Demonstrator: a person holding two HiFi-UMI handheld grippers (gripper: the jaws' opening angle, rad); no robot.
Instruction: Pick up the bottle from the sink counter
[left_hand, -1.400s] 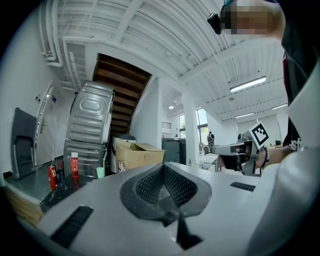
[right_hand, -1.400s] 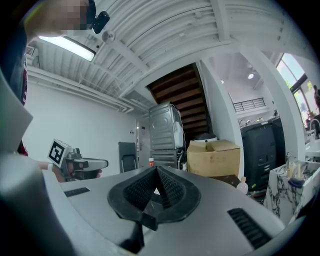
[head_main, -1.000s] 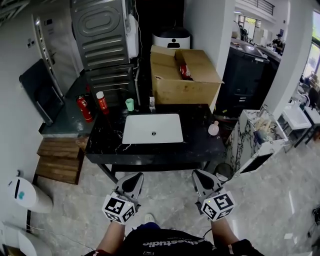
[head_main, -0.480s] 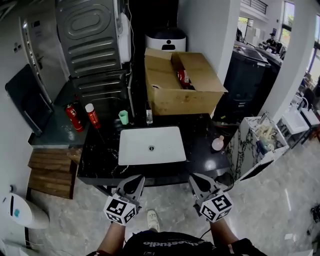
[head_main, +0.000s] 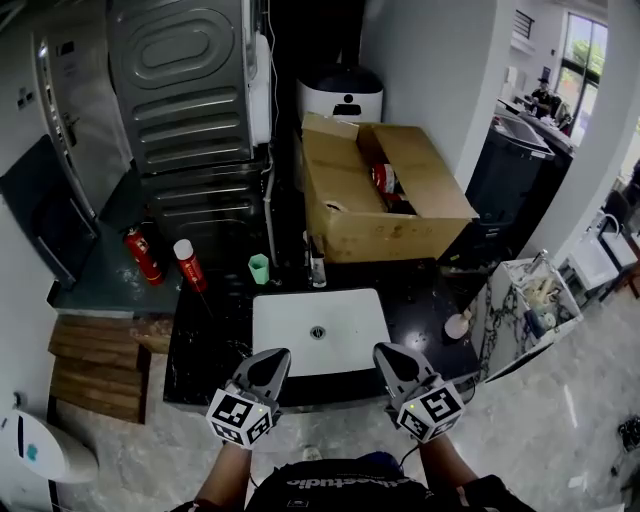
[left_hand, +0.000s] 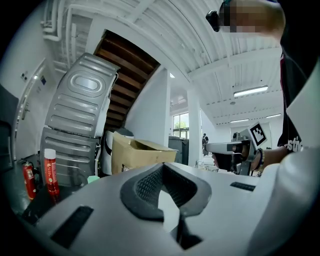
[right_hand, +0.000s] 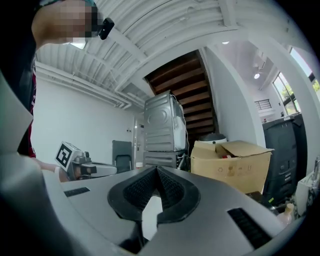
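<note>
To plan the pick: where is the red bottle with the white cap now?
In the head view, the red bottle stands at the far left corner of the counter, left of the green cup and the sink.

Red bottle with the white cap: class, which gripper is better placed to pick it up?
Left, probably. The red bottle stands left of the sink, on the left gripper's side; the right gripper would have to cross it. Both are shut and empty.
</note>
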